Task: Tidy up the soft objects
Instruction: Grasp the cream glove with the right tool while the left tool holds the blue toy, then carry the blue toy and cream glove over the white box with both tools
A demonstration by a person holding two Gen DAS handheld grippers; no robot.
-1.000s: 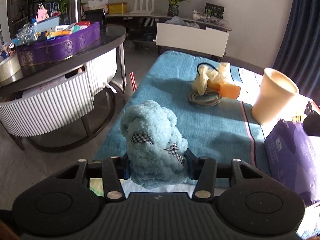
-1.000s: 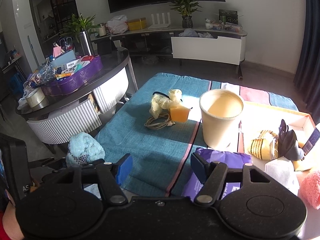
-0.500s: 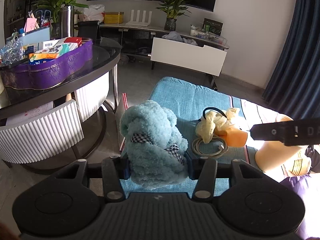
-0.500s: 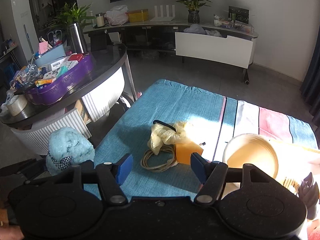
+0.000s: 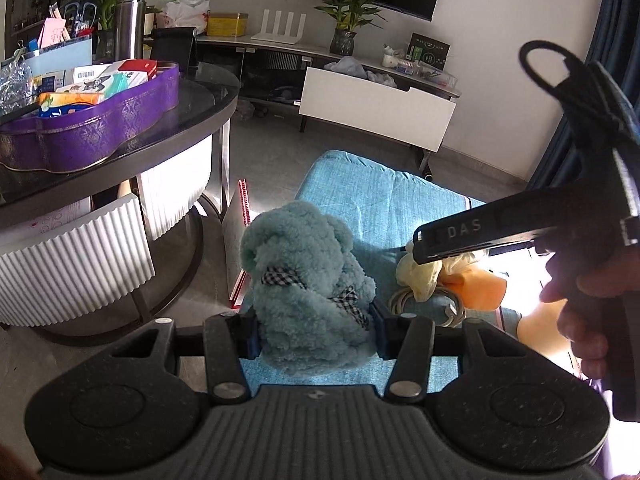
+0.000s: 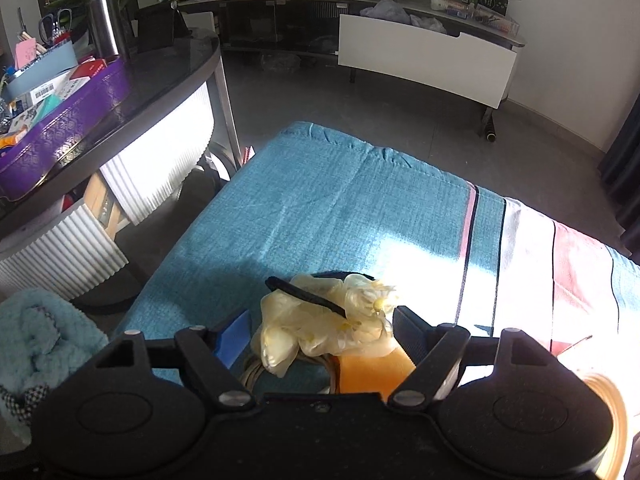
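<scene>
**Two claws over a cloth-covered surface, one holding a plush toy**

The surface (image 6: 320, 200) is covered by a teal woven cloth (image 6: 340, 216) with white, pink and dark stripes toward the right; strong sunlight falls across its right part. To the left stands a dark round table (image 5: 180, 136) with white ribbed panels beneath, carrying a purple tray (image 5: 100, 132) of boxes and packets. Against the far wall runs a low cabinet (image 5: 376, 108) bearing a potted plant (image 5: 344, 20) and small items; a dark curtain (image 5: 600, 92) hangs at the right edge.

The left claw (image 5: 316, 332) is pressed against both sides of a light-blue plush toy (image 5: 304, 288), pinching it just above the near edge of the cloth. The toy is fluffy and curly-piled, with black-and-white checked ribbon bands across it.

The right claw (image 6: 316, 340) is spread wide, its fingers on either side of a small pile on the cloth: a crumpled pale-yellow glove (image 6: 320, 320) crossed by a black band (image 6: 308, 296), an orange block (image 6: 372, 368) beneath it, and a coiled beige cord (image 6: 256, 372). Whether the fingers touch the pile cannot be told. In the left wrist view the right claw's body, marked "DAS", crosses above this pile, gripped by the right hand (image 5: 588, 312). A tan cup (image 6: 612, 420) stands at the far right.
</scene>
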